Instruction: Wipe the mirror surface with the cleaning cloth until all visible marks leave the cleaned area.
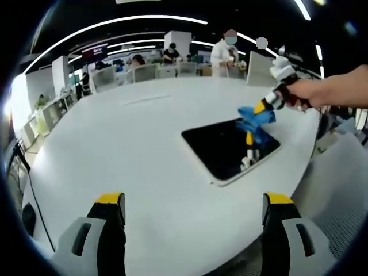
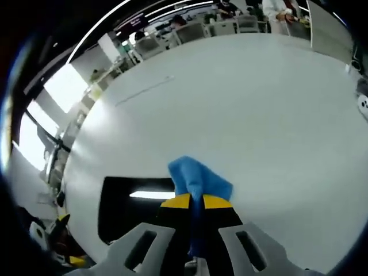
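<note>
Right gripper view has the right tongs [image 2: 192, 202] clenched on the blue cleaning cloth [image 2: 198, 181] over the mirror [image 2: 132, 213], left tongs [image 1: 194, 215] released, and a thin grip risks the cloth slipping out mid-wipe.

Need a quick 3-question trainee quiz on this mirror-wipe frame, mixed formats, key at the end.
1. True or false: the right gripper is shut on the blue cloth.
2. Multiple choice: the left gripper is A) open, holding nothing; B) shut on the cloth; C) pressing on the mirror.
3. Fill in: the cloth sits at the ____ edge of the mirror, as seen in the left gripper view.

Key: 1 true; 2 A; 3 far.
</note>
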Action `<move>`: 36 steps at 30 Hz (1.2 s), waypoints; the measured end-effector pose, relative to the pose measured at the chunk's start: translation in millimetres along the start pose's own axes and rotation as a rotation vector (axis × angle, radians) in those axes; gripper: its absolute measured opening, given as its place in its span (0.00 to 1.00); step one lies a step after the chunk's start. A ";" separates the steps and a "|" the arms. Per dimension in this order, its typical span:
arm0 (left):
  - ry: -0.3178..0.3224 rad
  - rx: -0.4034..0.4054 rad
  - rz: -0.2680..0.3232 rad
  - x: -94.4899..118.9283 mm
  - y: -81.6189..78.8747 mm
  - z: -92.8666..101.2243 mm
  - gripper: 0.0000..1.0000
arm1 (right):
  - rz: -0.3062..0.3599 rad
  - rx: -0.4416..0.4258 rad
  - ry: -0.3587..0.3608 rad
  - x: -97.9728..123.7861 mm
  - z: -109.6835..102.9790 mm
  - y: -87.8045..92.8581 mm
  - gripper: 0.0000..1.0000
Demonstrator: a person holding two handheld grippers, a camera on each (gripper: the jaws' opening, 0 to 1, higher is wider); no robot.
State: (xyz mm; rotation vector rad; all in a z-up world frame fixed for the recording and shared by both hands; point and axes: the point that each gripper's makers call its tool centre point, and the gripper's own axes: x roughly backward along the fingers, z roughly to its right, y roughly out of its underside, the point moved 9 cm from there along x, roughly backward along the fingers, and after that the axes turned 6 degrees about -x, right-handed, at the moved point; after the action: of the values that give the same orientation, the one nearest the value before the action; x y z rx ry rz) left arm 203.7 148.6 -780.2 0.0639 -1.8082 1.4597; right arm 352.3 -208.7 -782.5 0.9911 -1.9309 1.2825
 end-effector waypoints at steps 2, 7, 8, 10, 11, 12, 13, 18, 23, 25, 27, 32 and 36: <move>0.005 -0.004 -0.004 -0.7 0.3 0.4 0.99 | -0.013 -0.005 -0.002 -3.7 -2.6 1.2 0.00; 0.006 -0.010 0.003 -0.3 -1.0 0.4 0.99 | -0.044 0.006 -0.003 -12.1 -12.4 6.8 0.00; 0.009 -0.011 0.001 -0.5 -0.9 0.6 0.99 | -0.050 0.007 -0.001 -13.3 -14.7 8.8 0.00; 0.015 -0.010 0.002 -0.6 -1.2 1.0 0.99 | -0.057 0.009 0.001 -15.4 -17.3 11.1 0.00; 0.019 -0.017 0.010 -0.6 -2.2 1.4 0.99 | -0.061 0.013 0.003 -16.9 -19.1 12.5 0.00; 0.023 -0.023 0.011 -0.7 -2.5 1.9 0.99 | -0.063 0.044 0.013 -17.7 -19.6 13.3 0.00; 0.031 -0.022 0.004 -1.1 -1.9 2.8 0.99 | -0.062 0.073 0.021 -18.3 -20.4 13.3 0.00; 0.065 -0.015 -0.001 -1.9 -2.1 7.4 0.99 | -0.076 0.048 0.021 -22.7 -29.7 10.4 0.00; 0.089 -0.030 -0.021 -3.5 -1.2 12.0 0.99 | -0.091 0.078 0.025 -29.2 -48.9 13.5 0.00; 0.090 -0.046 -0.027 -3.5 -1.5 13.0 0.99 | -0.098 0.087 0.023 -31.9 -58.6 15.8 0.00; 0.087 -0.058 -0.025 -2.6 -2.4 13.0 0.99 | -0.103 0.107 0.028 -33.6 -68.8 18.5 0.00; 0.079 -0.020 -0.018 -1.7 -1.2 10.7 0.99 | -0.125 0.130 0.018 -40.9 -93.1 23.3 0.00; 0.101 -0.061 -0.003 -2.5 -3.3 15.7 0.99 | -0.126 0.132 0.007 -45.3 -110.3 27.1 0.00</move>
State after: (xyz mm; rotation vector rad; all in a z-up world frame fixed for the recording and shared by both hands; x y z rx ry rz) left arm 198.7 133.2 -779.3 -0.0379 -1.7681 1.3803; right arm 362.7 -87.5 -794.1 1.1533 -1.7672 1.3518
